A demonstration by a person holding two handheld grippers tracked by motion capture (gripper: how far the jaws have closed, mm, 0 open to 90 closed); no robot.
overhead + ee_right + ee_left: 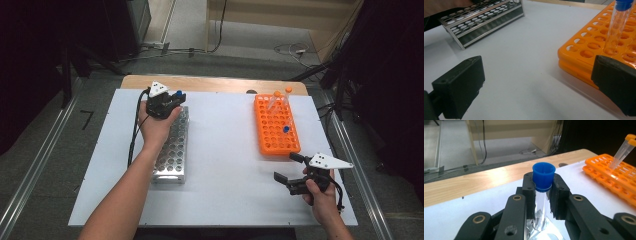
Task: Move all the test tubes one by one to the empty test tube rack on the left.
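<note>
High view: I am at a white table [220, 165] with a two-jaw gripper in each hand. My left gripper [172, 100] is over the far end of a metal tube rack [172, 150], which lies lengthwise on the left part of the table. Its jaws are pressed against a clear tube with a blue cap [179, 93]. In the left gripper view that same blue-capped tube [543, 187] stands nearly upright between the two black jaws, gripped just below the cap, and its lower end points down toward the shiny metal rack [541, 230] beneath it. I cannot tell whether the tip is already in a hole.

My right gripper [290, 170] is near the table's front right corner, close to the near end of an orange tube rack [275, 132] and apart from it. Its jaws stand wide apart and hold nothing. In the right gripper view the bare table lies between them, the orange rack [584, 52] sits to the right, and the metal rack [484, 22] lies farther off at upper left.

The orange rack holds another blue-capped tube [286, 129] near its middle and two orange-capped tubes [282, 95] leaning at its far end.
</note>
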